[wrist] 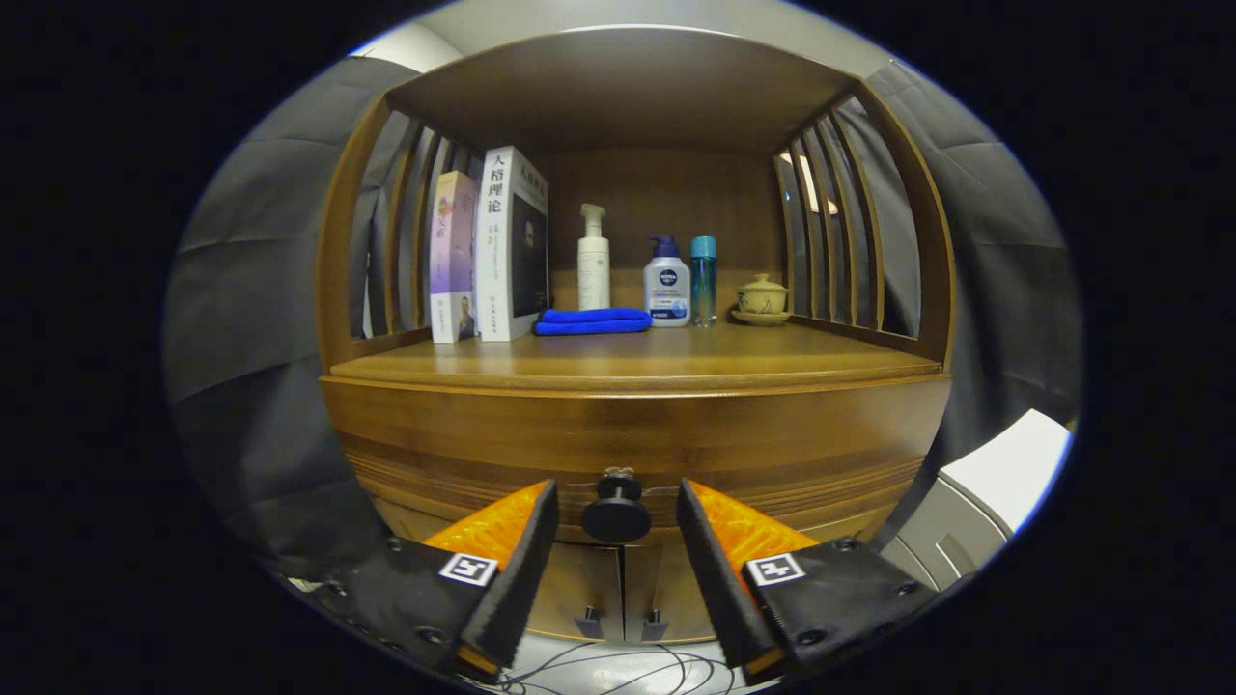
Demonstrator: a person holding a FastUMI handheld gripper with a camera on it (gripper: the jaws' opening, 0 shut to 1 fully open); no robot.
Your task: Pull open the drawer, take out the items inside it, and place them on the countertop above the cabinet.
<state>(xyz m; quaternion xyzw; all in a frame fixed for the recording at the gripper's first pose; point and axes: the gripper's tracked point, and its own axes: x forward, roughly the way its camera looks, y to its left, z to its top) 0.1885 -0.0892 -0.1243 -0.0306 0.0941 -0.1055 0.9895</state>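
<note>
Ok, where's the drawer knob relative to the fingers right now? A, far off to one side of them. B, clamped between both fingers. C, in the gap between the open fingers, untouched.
C: the drawer knob sits in the gap of the open gripper, with space on both sides.

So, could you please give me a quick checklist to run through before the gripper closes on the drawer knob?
1. Gripper open, fingers spread either side of the knob: ok.
2. Drawer knob centred in the gap between the fingers: ok.
3. Fingers touching the knob: not ok, a gap shows on each side.
4. Fingers far enough forward to wrap the knob rather than just its front: cannot tell.
5. Drawer shut, front flush with the cabinet: ok, nothing pulled yet.
6. Bare room on the countertop in front of the blue cloth and bottles: ok.
</note>
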